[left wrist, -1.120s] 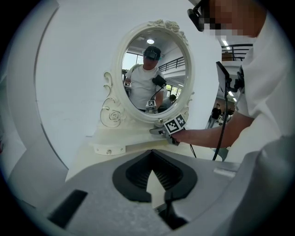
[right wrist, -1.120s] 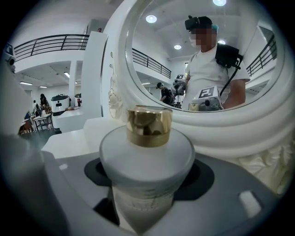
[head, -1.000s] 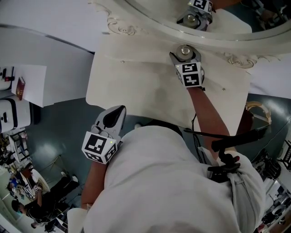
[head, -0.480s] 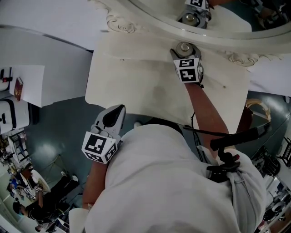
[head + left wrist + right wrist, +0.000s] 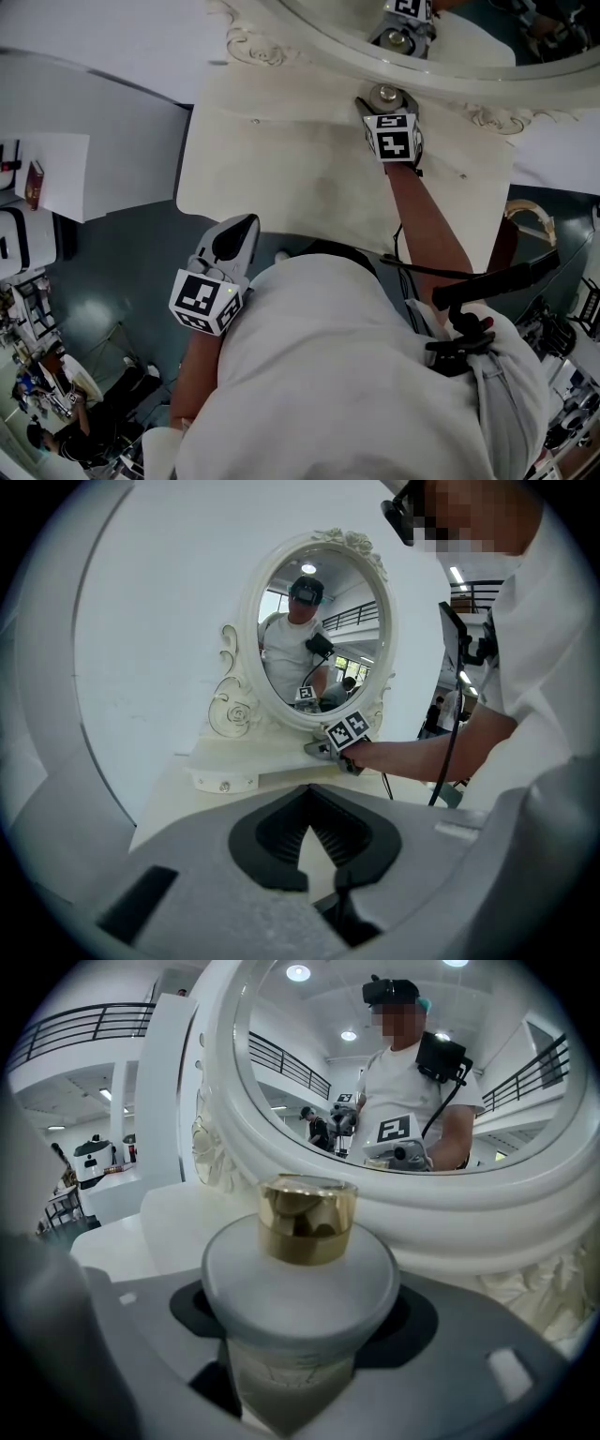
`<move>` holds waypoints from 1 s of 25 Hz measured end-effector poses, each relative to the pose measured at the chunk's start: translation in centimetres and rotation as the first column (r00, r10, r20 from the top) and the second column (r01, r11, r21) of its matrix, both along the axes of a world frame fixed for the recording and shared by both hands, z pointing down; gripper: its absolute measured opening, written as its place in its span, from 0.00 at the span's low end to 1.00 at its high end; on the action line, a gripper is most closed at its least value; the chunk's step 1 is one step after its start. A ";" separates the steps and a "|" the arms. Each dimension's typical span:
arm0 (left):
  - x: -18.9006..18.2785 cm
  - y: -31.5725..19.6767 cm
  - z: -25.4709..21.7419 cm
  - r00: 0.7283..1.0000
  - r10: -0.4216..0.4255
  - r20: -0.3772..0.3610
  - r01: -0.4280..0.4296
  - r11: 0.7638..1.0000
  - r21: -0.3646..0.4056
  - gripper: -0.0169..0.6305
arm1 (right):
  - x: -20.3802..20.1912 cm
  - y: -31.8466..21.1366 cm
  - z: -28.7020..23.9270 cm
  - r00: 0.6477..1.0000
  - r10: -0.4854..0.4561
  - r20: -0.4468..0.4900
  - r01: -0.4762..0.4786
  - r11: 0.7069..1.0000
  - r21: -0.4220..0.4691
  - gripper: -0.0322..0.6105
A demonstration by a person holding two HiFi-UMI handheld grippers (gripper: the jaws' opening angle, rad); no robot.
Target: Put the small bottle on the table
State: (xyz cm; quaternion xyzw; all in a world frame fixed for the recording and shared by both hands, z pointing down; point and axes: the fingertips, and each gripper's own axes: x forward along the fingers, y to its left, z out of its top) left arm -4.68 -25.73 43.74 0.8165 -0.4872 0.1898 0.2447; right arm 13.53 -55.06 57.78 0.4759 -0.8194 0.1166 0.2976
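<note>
Fingers [image 5: 131,1335] of the right gripper [image 5: 382,101] pinch the bottle [image 5: 300,1279], upright at the table's [image 5: 281,169] twelve o'clock edge, close under the mirror [image 5: 487,84]. The left gripper [image 5: 246,225], off the table at seven o'clock, has its fingers pressed together, empty.

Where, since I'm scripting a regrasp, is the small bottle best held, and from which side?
On the frosted body under its wide shoulder, jaws level, coming from the front edge of the table. The small bottle is upright, its gold cap is narrower and glossy, and the mirror frame blocks the back. The right gripper holds it that way.
</note>
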 end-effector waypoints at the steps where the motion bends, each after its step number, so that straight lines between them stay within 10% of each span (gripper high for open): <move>1: -0.2 0.0 0.0 1.000 0.001 -0.002 -0.001 1.000 0.000 0.03 | 0.0 0.0 0.0 1.000 0.006 0.000 -0.006 1.000 0.000 0.60; 25: -3.2 1.9 -0.5 1.000 0.013 -0.027 -0.012 1.000 0.024 0.03 | 0.9 0.8 0.4 0.995 0.096 -0.027 -0.097 0.995 -0.029 0.62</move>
